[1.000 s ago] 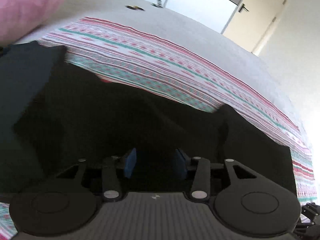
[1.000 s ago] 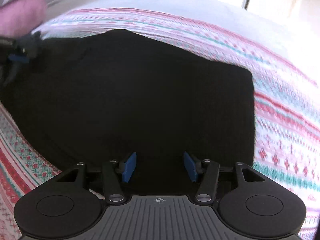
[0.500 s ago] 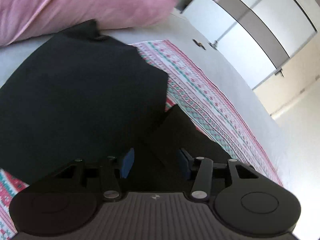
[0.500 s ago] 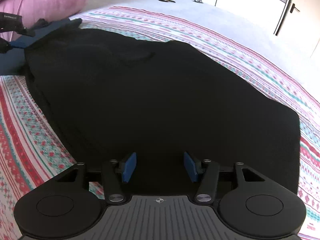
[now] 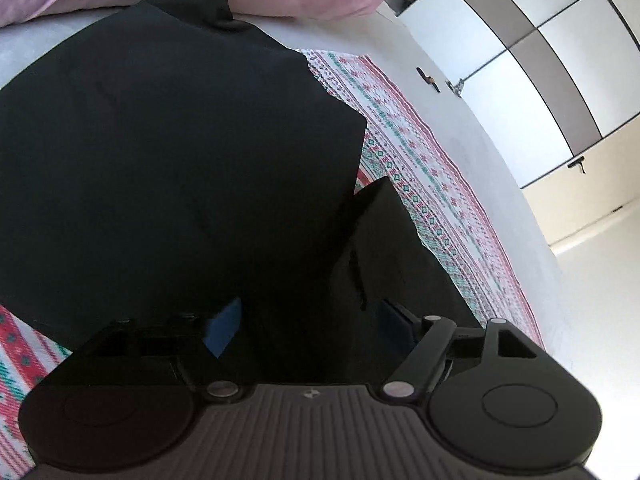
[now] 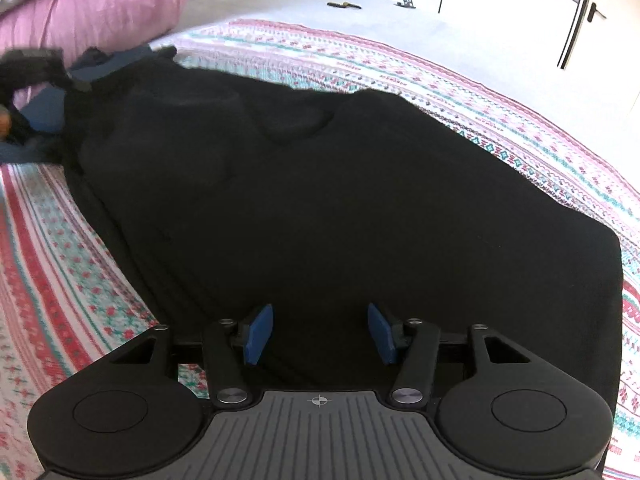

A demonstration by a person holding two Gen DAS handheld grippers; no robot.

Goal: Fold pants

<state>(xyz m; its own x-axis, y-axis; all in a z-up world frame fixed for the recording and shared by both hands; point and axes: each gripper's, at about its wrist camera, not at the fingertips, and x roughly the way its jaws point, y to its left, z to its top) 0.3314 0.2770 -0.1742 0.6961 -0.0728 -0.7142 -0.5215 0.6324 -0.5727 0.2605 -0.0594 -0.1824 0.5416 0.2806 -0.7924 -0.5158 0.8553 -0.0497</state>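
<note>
Black pants (image 6: 328, 208) lay spread on a patterned blanket (image 6: 80, 272) over the bed, one end up by the pink pillow (image 6: 96, 8), the other end squared off toward the right. The layers looked doubled, so probably one leg was already laid over the other, with the lengthwise folds still to do; that is a judgement, since the fabric is too dark to read seams. The right gripper (image 6: 320, 332) hovered low over the near edge of the pants, jaws apart and nothing pinched: the blue pads (image 6: 258, 334) showed clear gaps and cloth lay under and between them, not clamped. It was likely parked there to pin or pick up that edge for the next fold. The left gripper (image 5: 308, 332) sat over the pillow end of the pants (image 5: 168, 152), and its jaws had just been opening. Dark fabric lay between and below the pads, and a loose flap (image 5: 384, 248) stood up just beside the right-hand pad, but neither pad seemed to press on it, so this read as a release of that end after it was laid down. In the right wrist view the left gripper (image 6: 36, 80) was blurred at the far left, touching or just beside the pants end near the pillow. A few small items (image 6: 344, 5) lay far off on the grey sheet.
</note>
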